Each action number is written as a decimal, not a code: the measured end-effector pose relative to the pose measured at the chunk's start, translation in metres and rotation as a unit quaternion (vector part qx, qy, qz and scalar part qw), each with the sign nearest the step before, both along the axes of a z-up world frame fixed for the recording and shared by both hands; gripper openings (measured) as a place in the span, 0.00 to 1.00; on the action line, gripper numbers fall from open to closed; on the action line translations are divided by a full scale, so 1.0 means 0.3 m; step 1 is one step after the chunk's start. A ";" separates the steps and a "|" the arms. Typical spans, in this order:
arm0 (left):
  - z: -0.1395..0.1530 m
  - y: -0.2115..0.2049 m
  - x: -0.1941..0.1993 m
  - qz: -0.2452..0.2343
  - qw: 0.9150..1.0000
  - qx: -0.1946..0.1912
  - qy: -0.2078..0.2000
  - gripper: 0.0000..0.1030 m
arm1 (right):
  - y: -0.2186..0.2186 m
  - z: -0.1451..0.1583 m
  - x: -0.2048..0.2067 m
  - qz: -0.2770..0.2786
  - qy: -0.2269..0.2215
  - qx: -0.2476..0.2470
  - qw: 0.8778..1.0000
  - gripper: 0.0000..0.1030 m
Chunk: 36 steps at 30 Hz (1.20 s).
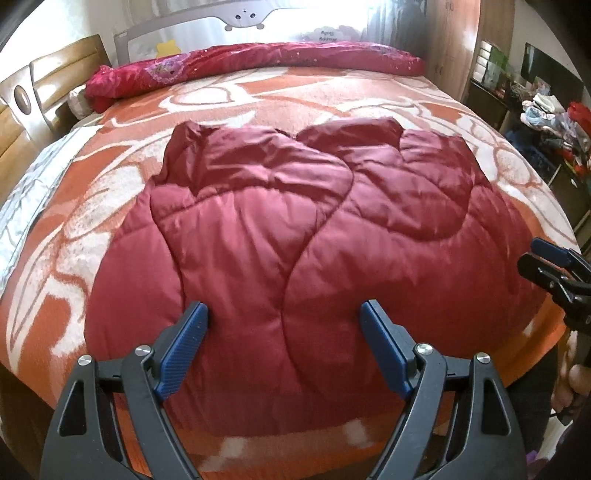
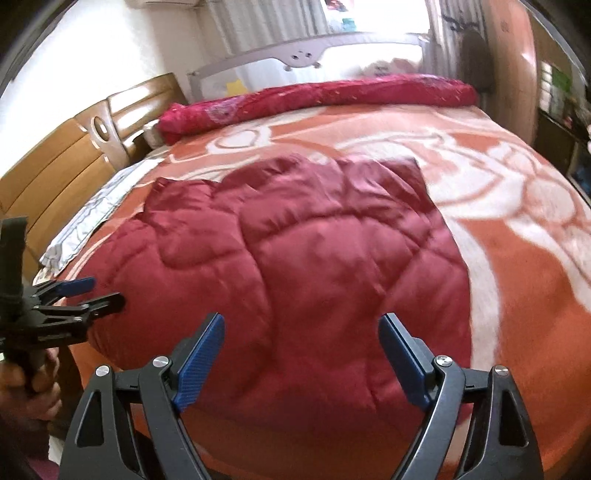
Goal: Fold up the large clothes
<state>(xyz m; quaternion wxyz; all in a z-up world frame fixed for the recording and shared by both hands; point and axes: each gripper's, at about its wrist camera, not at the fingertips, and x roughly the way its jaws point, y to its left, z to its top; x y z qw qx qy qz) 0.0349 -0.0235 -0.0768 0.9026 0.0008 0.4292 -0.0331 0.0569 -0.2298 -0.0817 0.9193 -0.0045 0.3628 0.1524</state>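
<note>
A dark red quilted padded coat (image 1: 288, 236) lies flat on the bed, its two sleeves folded inward so they meet over the middle. The same coat (image 2: 295, 266) fills the centre of the right wrist view. My left gripper (image 1: 284, 314) hovers over the near hem with its blue pads wide apart and nothing between them. My right gripper (image 2: 301, 325) hangs over the coat's near right part, also open and empty. Each gripper shows in the other's view: the right gripper (image 1: 546, 266) at the right edge, the left gripper (image 2: 88, 295) at the left edge, held by a hand (image 2: 33, 384).
An orange and white patterned blanket (image 1: 110, 206) covers the bed. A rolled red quilt (image 1: 258, 62) lies along the far side before a grey bed rail (image 1: 243, 18). A wooden headboard (image 1: 26, 122) stands left; a cluttered dark cabinet (image 1: 546, 110) stands right.
</note>
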 end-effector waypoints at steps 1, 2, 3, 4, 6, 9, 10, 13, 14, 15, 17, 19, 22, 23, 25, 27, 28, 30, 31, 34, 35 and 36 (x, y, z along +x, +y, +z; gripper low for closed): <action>0.000 -0.002 0.012 0.002 1.000 -0.002 0.003 0.82 | 0.015 -0.008 0.027 0.000 0.006 -0.008 1.000 0.84; -0.003 -0.004 0.019 0.002 1.000 -0.005 0.004 0.82 | 0.020 -0.019 0.046 -0.002 0.013 -0.013 1.000 0.84; -0.007 -0.006 0.023 0.001 1.000 -0.005 0.005 0.82 | 0.027 -0.034 0.064 -0.004 0.021 -0.018 1.000 0.84; -0.016 -0.010 0.032 0.001 1.000 -0.002 0.007 0.82 | 0.026 -0.060 0.093 -0.008 0.034 -0.021 0.999 0.84; -0.030 -0.011 0.042 0.000 1.000 -0.004 0.011 0.82 | 0.013 -0.092 0.123 -0.011 0.046 -0.019 0.999 0.84; -0.047 -0.011 0.062 0.002 1.000 -0.008 0.014 0.84 | -0.010 -0.114 0.153 -0.023 0.043 -0.022 0.999 0.86; -0.049 -0.012 0.069 0.003 1.000 -0.008 0.014 0.84 | -0.021 -0.121 0.156 -0.025 0.047 -0.017 0.998 0.86; -0.053 -0.018 0.086 0.003 1.000 -0.006 0.015 0.85 | -0.032 -0.130 0.168 -0.027 0.049 -0.015 0.998 0.86; -0.054 -0.019 0.090 0.003 1.000 -0.005 0.016 0.85 | -0.031 -0.131 0.169 -0.028 0.049 -0.017 0.998 0.86; -0.056 -0.019 0.096 0.003 1.000 -0.006 0.016 0.86 | -0.030 -0.134 0.168 -0.028 0.049 -0.018 0.998 0.87; -0.058 -0.017 0.106 0.004 1.000 -0.009 0.017 0.86 | -0.036 -0.143 0.174 -0.029 0.051 -0.014 0.998 0.89; -0.060 -0.017 0.111 0.004 1.000 -0.009 0.018 0.86 | -0.042 -0.147 0.179 -0.031 0.053 -0.007 0.998 0.90; -0.064 -0.016 0.115 0.002 1.000 -0.007 0.017 0.86 | -0.045 -0.150 0.181 -0.030 0.053 -0.006 0.998 0.90; -0.065 -0.016 0.116 0.002 1.000 -0.007 0.017 0.87 | -0.045 -0.151 0.181 -0.029 0.053 -0.006 0.998 0.90; -0.068 -0.015 0.123 0.001 1.000 -0.007 0.018 0.87 | -0.047 -0.153 0.183 -0.029 0.054 -0.004 0.998 0.91; -0.066 -0.015 0.129 0.001 1.000 -0.007 0.019 0.87 | -0.048 -0.152 0.185 -0.029 0.056 -0.003 0.998 0.91; -0.066 -0.016 0.130 0.002 1.000 -0.008 0.019 0.88 | -0.047 -0.151 0.187 -0.029 0.056 -0.003 0.998 0.91; -0.066 -0.014 0.136 0.001 1.000 -0.008 0.020 0.88 | -0.047 -0.149 0.186 -0.029 0.057 -0.003 0.998 0.91; -0.066 -0.014 0.138 0.001 1.000 -0.008 0.021 0.88 | -0.047 -0.147 0.187 -0.030 0.057 -0.003 0.998 0.91; -0.068 -0.014 0.142 0.001 1.000 -0.006 0.023 0.88 | -0.027 -0.096 0.150 -0.040 0.033 -0.020 0.998 0.87; -0.069 -0.014 0.141 0.000 1.000 -0.006 0.023 0.88 | -0.018 -0.076 0.135 -0.038 0.021 -0.024 0.999 0.86; -0.069 -0.012 0.142 0.000 1.000 -0.007 0.023 0.88 | -0.011 -0.059 0.118 -0.035 0.009 -0.025 0.999 0.85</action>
